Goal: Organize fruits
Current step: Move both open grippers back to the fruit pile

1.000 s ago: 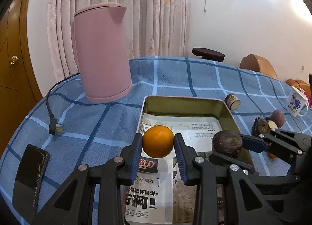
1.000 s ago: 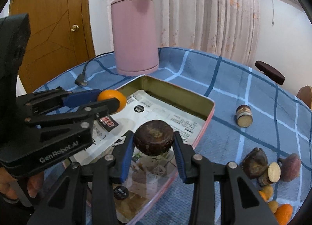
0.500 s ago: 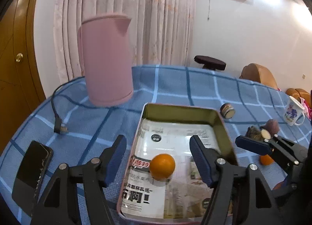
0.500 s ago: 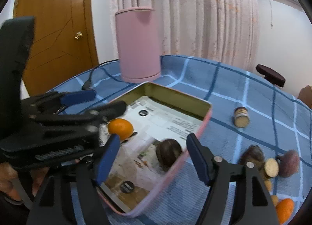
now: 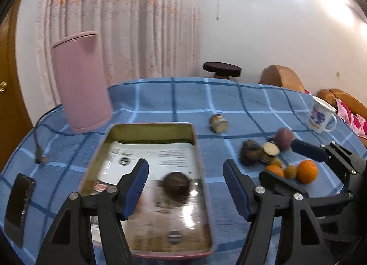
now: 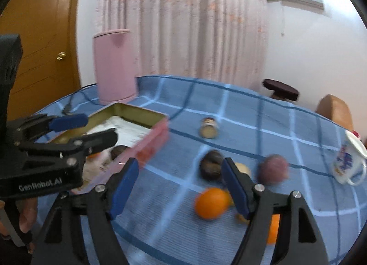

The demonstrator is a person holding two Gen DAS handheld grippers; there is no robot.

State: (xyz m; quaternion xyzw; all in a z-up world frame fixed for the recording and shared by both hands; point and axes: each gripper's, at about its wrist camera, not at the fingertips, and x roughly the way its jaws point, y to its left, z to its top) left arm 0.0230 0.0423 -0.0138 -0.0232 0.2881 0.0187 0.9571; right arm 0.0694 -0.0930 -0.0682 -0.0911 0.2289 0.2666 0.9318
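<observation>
My left gripper (image 5: 185, 184) is open and empty above the near end of the metal tray (image 5: 196, 150). A dark brown passion fruit (image 5: 176, 186) lies in the tray between its fingers; a sliver of the orange (image 5: 140, 198) shows behind the left finger. My right gripper (image 6: 180, 187) is open and empty over the blue cloth, right of the tray (image 6: 151, 138). Loose fruit lies ahead of it: an orange (image 6: 212, 203), a dark fruit (image 6: 211, 165) and a purple fruit (image 6: 273, 169). The same pile shows in the left wrist view (image 5: 306, 171).
A pink kettle (image 5: 80, 83) stands behind the tray, its cord and plug (image 5: 40, 156) at the left. A black phone (image 5: 18, 203) lies near the left table edge. A small jar (image 5: 219, 123) lies on its side. A white mug (image 5: 321, 115) stands far right.
Both grippers opened and dropped the orange and passion fruit into the tray. Both then swung right, the right one toward the loose fruit pile.
</observation>
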